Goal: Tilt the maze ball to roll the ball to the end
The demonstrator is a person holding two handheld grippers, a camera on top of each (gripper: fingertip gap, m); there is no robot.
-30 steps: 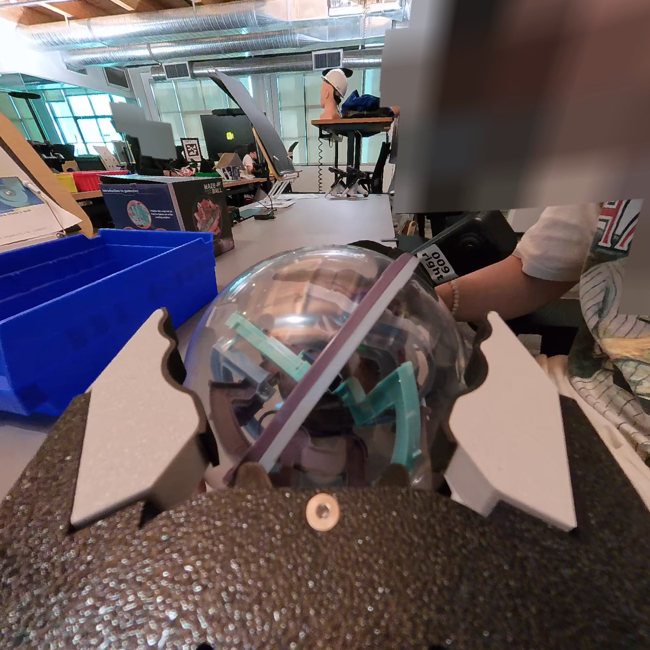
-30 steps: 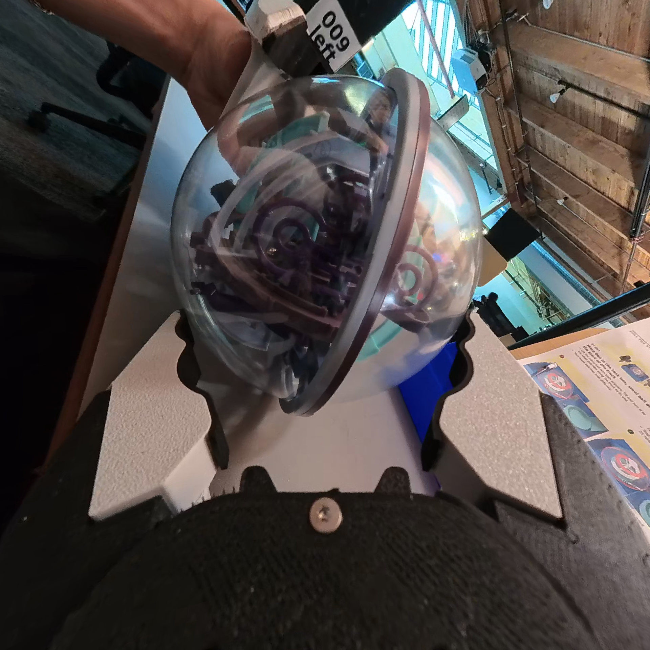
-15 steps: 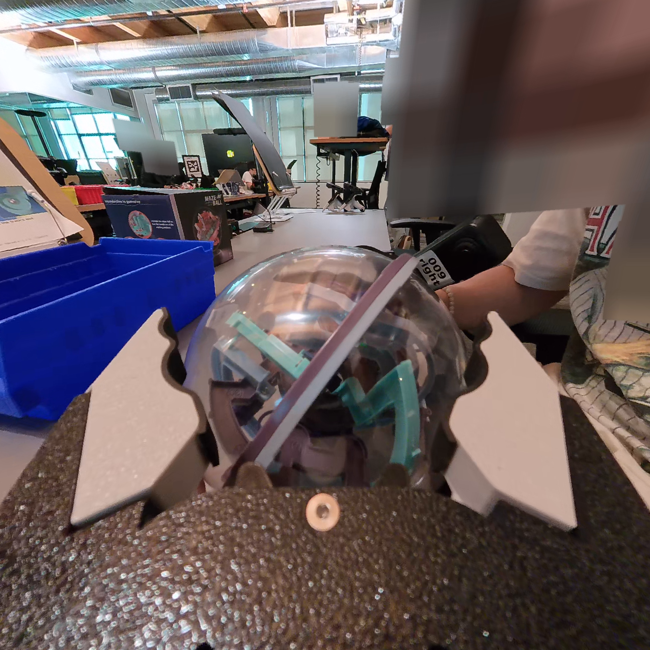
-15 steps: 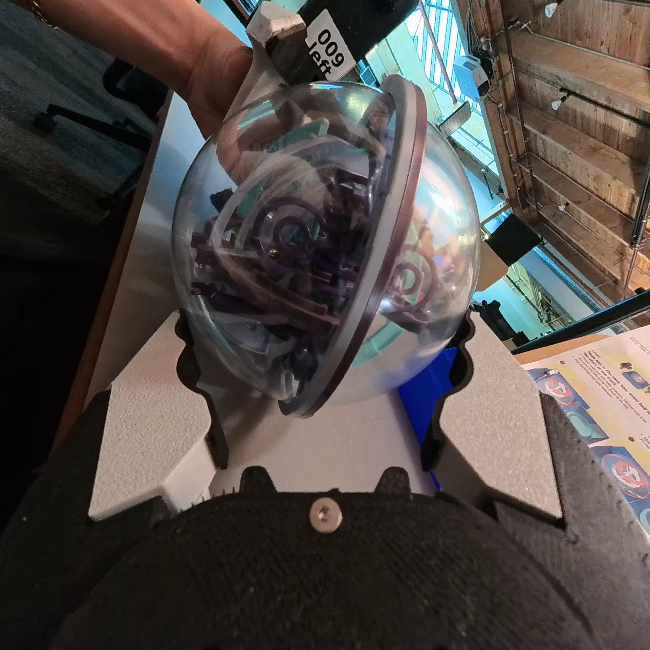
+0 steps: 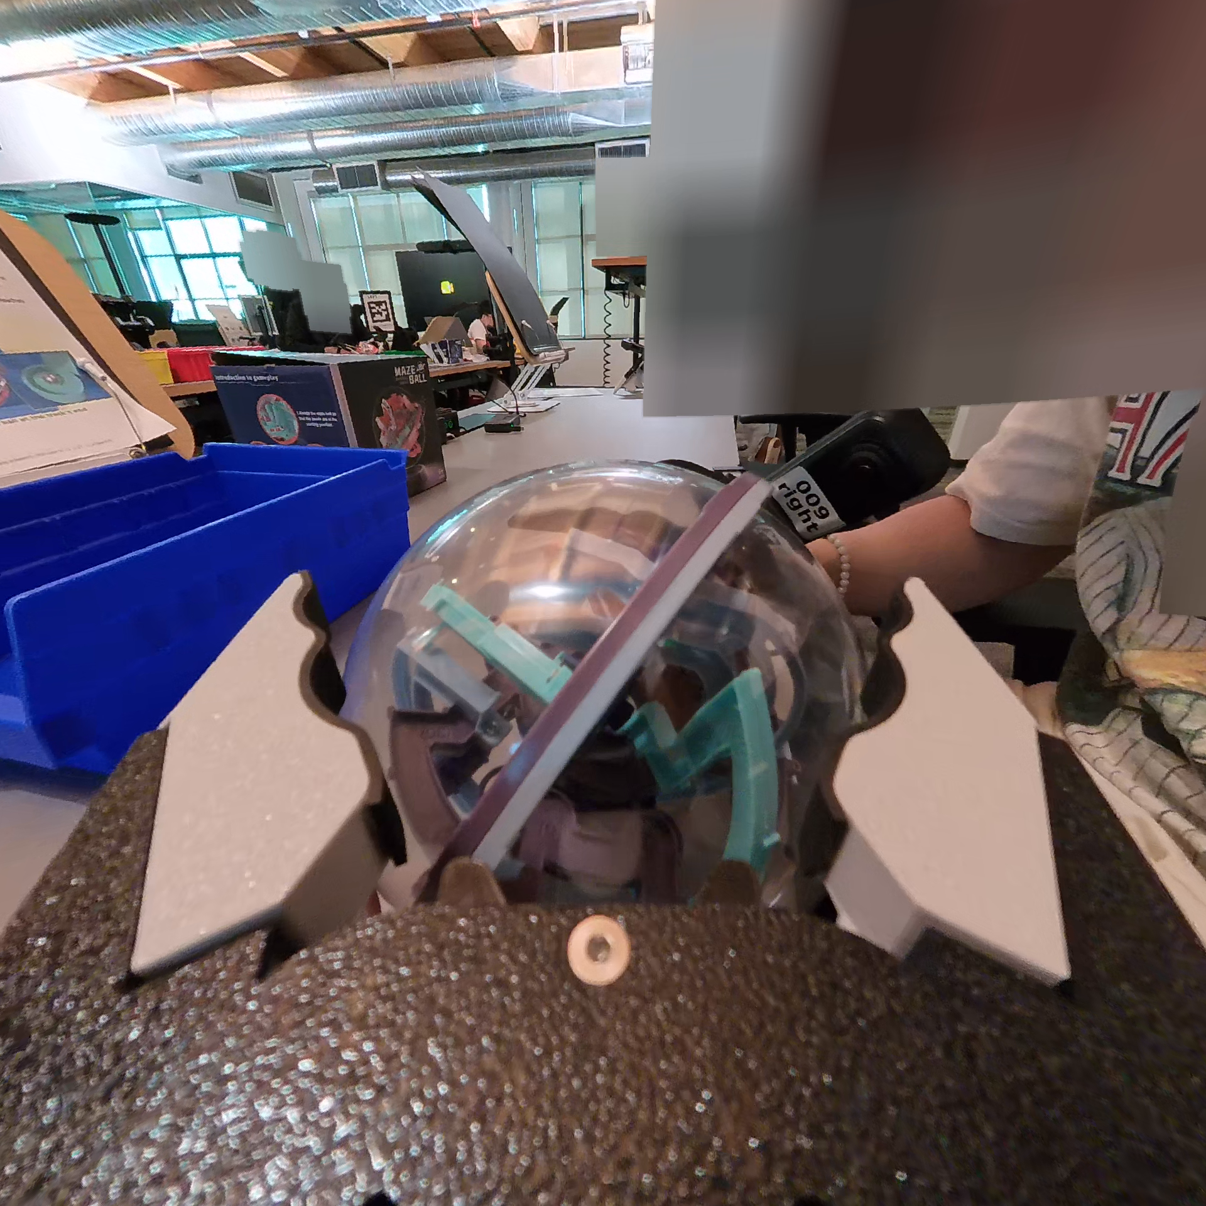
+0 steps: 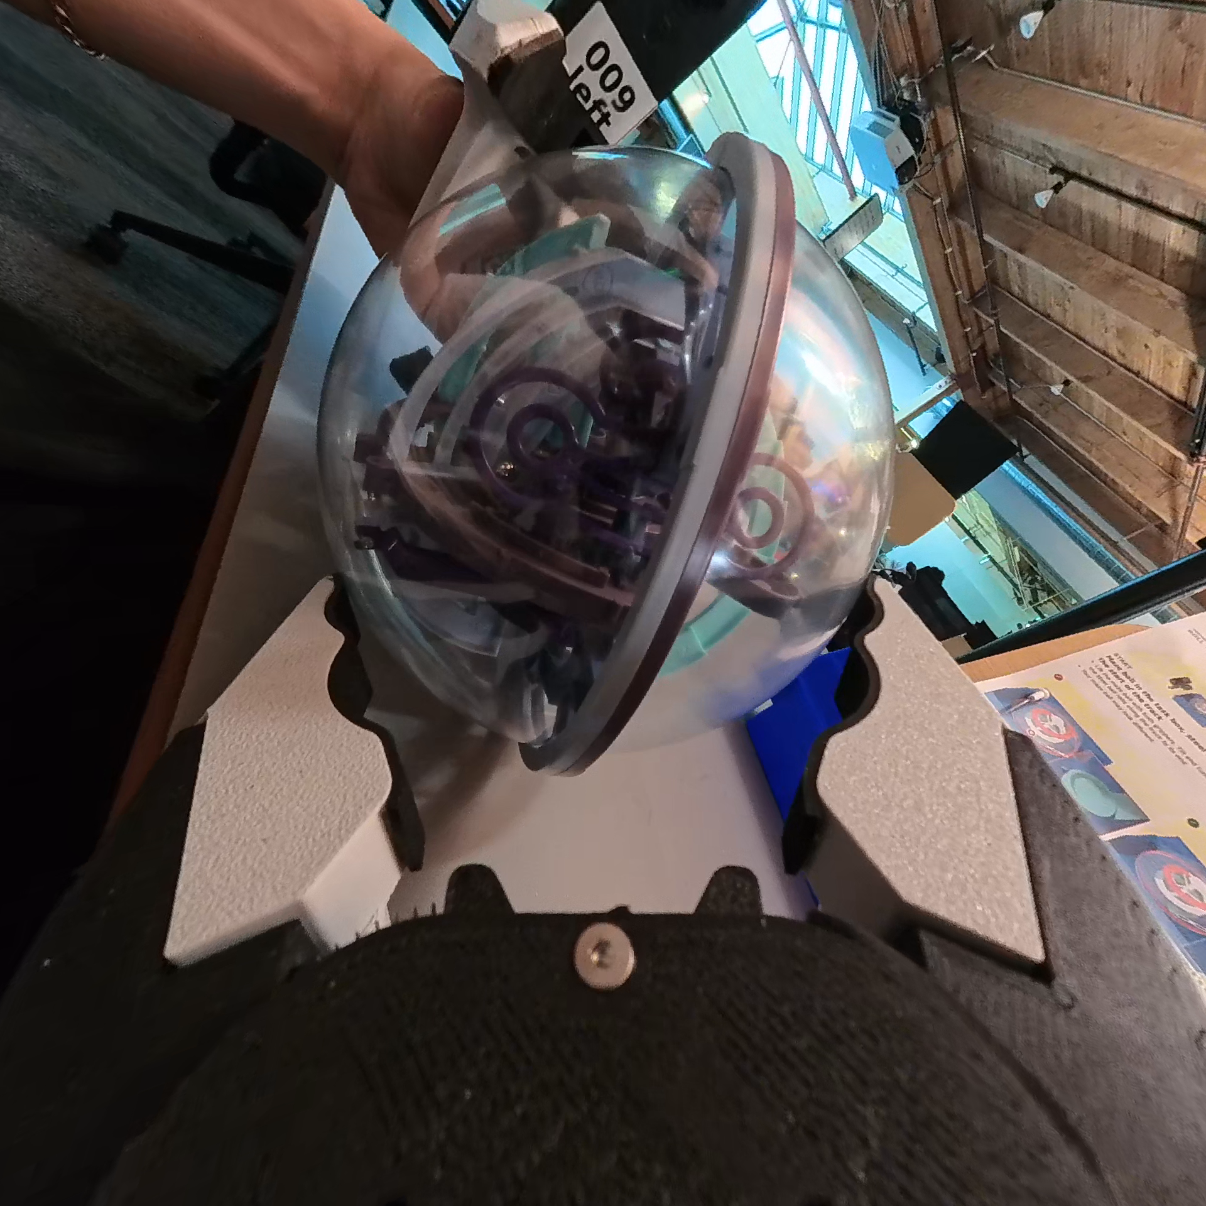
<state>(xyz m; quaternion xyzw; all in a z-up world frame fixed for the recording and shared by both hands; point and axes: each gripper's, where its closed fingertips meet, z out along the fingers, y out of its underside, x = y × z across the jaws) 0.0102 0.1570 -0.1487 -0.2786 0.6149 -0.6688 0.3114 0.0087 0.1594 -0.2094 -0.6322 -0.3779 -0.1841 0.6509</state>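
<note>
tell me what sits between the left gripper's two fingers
The clear maze ball, with teal and purple tracks inside, fills the space between the fingers, in the left wrist view.

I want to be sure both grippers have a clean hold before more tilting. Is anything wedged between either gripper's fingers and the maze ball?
Nothing visible. The left gripper and the right gripper each have their pads directly against the clear shell of the maze ball, from opposite sides, with nothing in between.
</note>
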